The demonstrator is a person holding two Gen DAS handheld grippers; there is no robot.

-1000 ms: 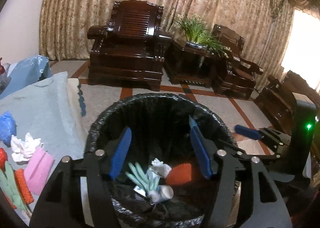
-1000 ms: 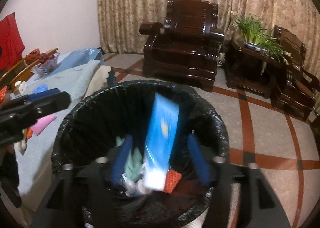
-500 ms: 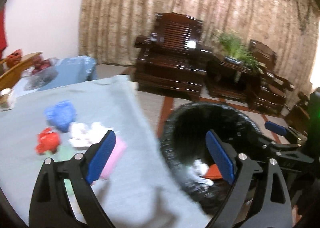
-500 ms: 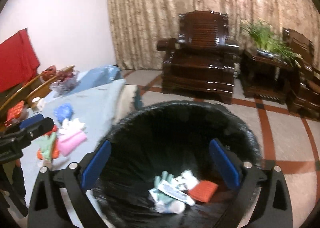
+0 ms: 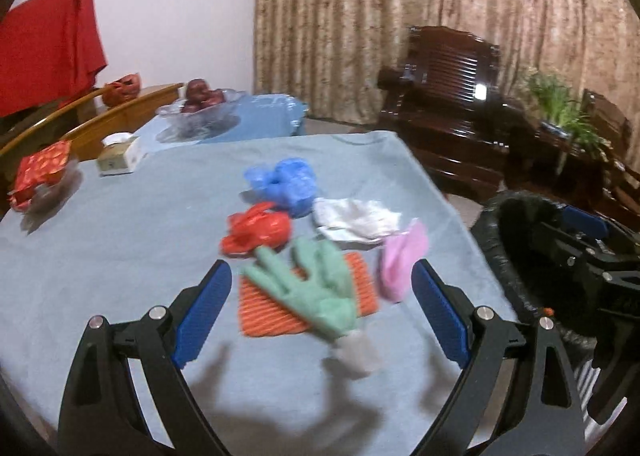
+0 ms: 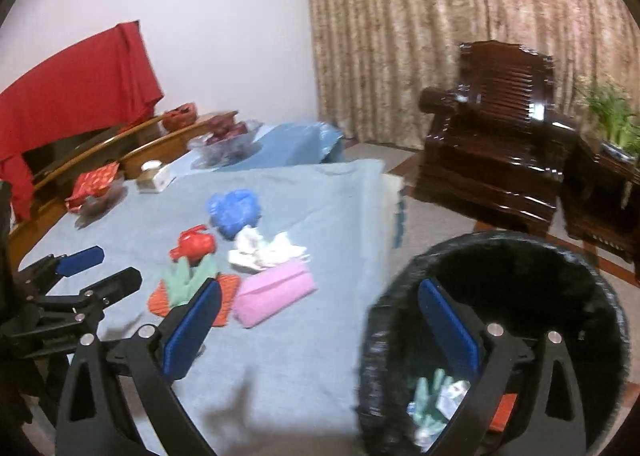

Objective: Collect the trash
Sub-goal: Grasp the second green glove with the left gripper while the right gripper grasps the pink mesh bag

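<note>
Both grippers gape empty, jaws just opened: the left gripper (image 5: 320,312) faces the green rubber glove (image 5: 316,290) near the bench's (image 5: 120,256) right edge, fingers pointing away; the right gripper (image 6: 320,332) straddles that edge.

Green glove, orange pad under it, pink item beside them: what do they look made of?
Green glove: looks like matte rubber or latex, with soft, limp fingers. Orange pad: probably a ribbed sponge or scouring cloth, given its parallel ridges and dull surface. Pink item: possibly a soft plastic or fabric pouch, smooth and slightly puffed; blur leaves that open.
</note>
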